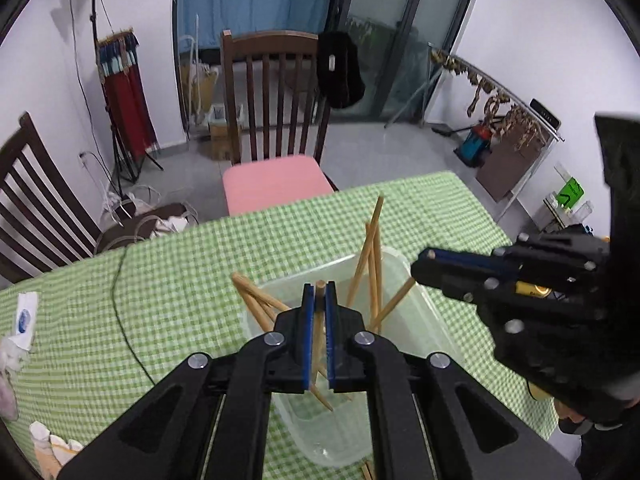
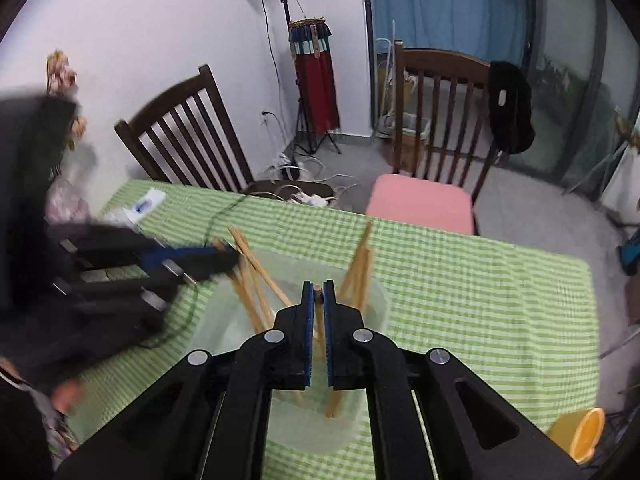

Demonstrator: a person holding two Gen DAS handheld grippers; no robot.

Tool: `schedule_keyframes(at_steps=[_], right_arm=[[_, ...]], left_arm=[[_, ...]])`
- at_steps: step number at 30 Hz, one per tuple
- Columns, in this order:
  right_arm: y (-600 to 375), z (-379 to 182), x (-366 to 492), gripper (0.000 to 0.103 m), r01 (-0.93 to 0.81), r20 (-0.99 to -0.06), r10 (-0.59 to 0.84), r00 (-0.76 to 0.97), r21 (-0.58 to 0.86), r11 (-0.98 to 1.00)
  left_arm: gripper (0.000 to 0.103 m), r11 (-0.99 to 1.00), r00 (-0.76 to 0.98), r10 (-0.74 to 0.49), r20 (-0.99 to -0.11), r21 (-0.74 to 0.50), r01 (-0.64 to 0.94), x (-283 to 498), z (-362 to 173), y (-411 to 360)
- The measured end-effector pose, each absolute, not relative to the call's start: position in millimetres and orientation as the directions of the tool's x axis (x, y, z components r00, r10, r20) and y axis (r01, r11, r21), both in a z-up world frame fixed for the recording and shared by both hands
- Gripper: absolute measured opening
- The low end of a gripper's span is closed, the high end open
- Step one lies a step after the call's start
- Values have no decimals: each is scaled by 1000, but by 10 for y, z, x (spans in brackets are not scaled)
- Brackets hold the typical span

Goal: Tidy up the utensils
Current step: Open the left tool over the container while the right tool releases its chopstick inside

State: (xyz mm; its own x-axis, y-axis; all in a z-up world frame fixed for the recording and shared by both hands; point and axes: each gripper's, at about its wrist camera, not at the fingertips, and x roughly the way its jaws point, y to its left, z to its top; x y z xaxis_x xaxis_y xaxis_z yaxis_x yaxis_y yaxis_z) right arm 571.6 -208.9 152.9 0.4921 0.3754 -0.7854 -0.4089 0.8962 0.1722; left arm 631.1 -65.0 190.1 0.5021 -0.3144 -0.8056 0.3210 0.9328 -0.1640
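- At the far left of the table, which wears a green checked cloth, lies a small white packet with a blue mark, and some crumpled tissue sits near the edge beside it.
- A thin dark cord trails across the cloth between the packet and the container.
- The left gripper is angled down over the container, its blue-padded jaws drawn close together on a single wooden chopstick; the stick's tip pokes up just past the pads, and its lower end reaches down into the container.
- The clear plastic container stands on the cloth near the middle of the table, with several more chopsticks leaning inside it, some fanned to the left, others propped up to the right.
- The right gripper also tilts down over the container from the other side, its jaws nearly closed on its own chopstick, whose end shows between the pads.
- In the right wrist view a yellow cup sits near the table's right corner.
- Beyond the table stand two dark wooden chairs, one with a pink cushion.
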Motion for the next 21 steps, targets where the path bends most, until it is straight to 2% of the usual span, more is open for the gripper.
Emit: schedule_keyframes(at_steps=[2,3,4,7,8,9,13,18,21], right_arm=[[-2080,1502,5781,6,-395,-792,359,494,163,904],[-2076,1490,5814,6,-386,-796,343,499,150,910],[-2071,1483,5831,8,-380,-796,334,505,142,914],[-2144,1512,5863,22,-348,-782,330,529,155,925],[-2180,1545,5859,31,-336,-773,328,543,158,928],[-2203,1572,5849,33,-331,-767,328,552,159,930],[-2312,1717,5753,34,-313,-746,329,579,169,935],[-2442,1844,5507,41,-300,-744,298,598,138,944],[-2512,1864,5306,46,-293,-742,273,613,107,950]], left_arm=[[11,930,508,-330,-795,-181,321,6336,1867,-653],[28,931,511,-330,-793,-184,315,6359,1870,-645],[35,936,523,-323,-789,-184,302,6381,1877,-633],[38,939,550,-328,-768,-200,280,6388,1945,-559],[38,938,555,-329,-764,-196,287,6360,1985,-534],[39,940,565,-322,-760,-184,288,6331,2018,-513],[42,941,604,-318,-731,-169,292,6149,2188,-409],[51,952,638,-287,-714,-136,276,5849,2306,-285],[51,963,676,-260,-689,-135,233,5515,2251,-176]])
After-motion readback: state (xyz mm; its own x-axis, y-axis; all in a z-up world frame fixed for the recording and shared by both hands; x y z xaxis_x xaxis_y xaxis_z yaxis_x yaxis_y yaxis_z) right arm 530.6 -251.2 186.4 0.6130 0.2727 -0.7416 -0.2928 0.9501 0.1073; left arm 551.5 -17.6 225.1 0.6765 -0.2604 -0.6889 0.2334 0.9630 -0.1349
